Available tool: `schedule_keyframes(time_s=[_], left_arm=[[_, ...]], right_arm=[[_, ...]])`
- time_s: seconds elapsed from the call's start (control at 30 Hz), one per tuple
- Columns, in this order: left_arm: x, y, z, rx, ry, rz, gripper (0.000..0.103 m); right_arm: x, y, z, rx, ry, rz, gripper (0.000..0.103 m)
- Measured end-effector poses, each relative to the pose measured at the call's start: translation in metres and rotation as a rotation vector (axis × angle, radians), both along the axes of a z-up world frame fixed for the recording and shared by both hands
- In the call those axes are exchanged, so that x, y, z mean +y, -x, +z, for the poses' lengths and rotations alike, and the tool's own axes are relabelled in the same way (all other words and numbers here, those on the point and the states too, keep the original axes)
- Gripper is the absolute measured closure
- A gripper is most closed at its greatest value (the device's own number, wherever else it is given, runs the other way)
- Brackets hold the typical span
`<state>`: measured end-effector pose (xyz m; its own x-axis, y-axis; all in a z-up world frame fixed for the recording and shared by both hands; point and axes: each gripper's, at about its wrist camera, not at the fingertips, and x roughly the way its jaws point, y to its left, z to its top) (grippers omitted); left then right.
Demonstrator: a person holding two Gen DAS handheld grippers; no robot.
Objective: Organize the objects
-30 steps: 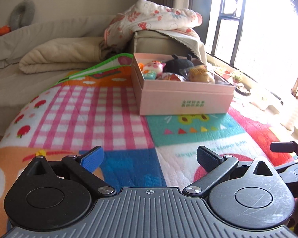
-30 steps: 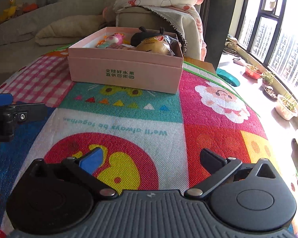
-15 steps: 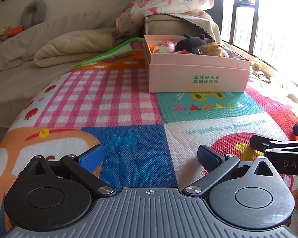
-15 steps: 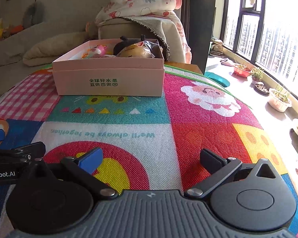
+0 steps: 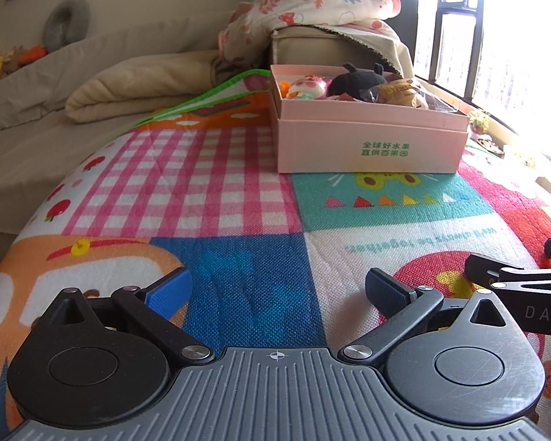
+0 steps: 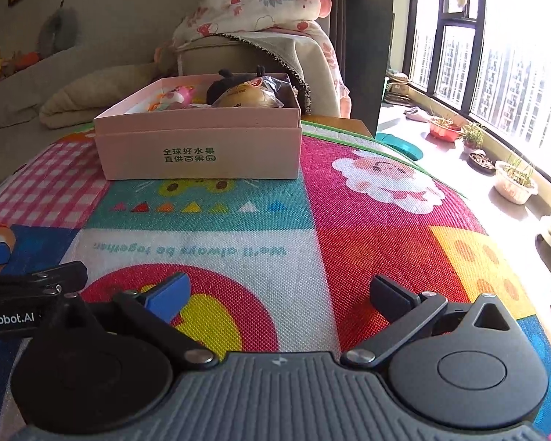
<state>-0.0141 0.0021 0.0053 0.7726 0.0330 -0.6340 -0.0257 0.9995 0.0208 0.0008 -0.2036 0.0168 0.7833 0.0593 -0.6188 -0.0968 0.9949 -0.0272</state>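
Observation:
A pink cardboard box (image 5: 371, 147) (image 6: 198, 154) with green lettering stands on the colourful play mat, far ahead of both grippers. Inside it lie a pink toy (image 5: 306, 86) (image 6: 172, 96), a black plush (image 5: 356, 79) (image 6: 235, 78) and a wrapped bun (image 5: 404, 93) (image 6: 248, 97). My left gripper (image 5: 277, 288) is open and holds nothing, low over the blue patch of the mat. My right gripper (image 6: 281, 292) is open too and holds nothing, over the red circle. Each gripper's fingers (image 5: 496, 275) (image 6: 36, 275) show at the edge of the other's view.
The play mat (image 5: 187, 180) (image 6: 367, 228) covers a table. A beige sofa with a folded blanket (image 5: 136, 88) lies at the back left. A floral blanket (image 6: 253, 11) is draped over an armrest behind the box. Plant pots (image 6: 514, 182) stand by the window at the right.
Both views have levelled and pulled back a little; the box looks smaller and more square-on. The grippers stayed open and have drawn closer side by side.

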Motion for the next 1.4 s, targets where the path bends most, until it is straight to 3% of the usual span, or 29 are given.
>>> schedule_keyframes(time_s=[0.2,1.4], left_arm=[[0.0001,-0.0002,0.0000,0.000,0.001,0.000,0.000],[0.0009,-0.0005,0.0003,-0.001,0.005,0.001,0.000]], right_arm=[[-0.0065,-0.0021,-0.0006,0.009,-0.040,0.007,0.000],[-0.0028,-0.0018,-0.0006,0.004,-0.031,0.015,0.000]])
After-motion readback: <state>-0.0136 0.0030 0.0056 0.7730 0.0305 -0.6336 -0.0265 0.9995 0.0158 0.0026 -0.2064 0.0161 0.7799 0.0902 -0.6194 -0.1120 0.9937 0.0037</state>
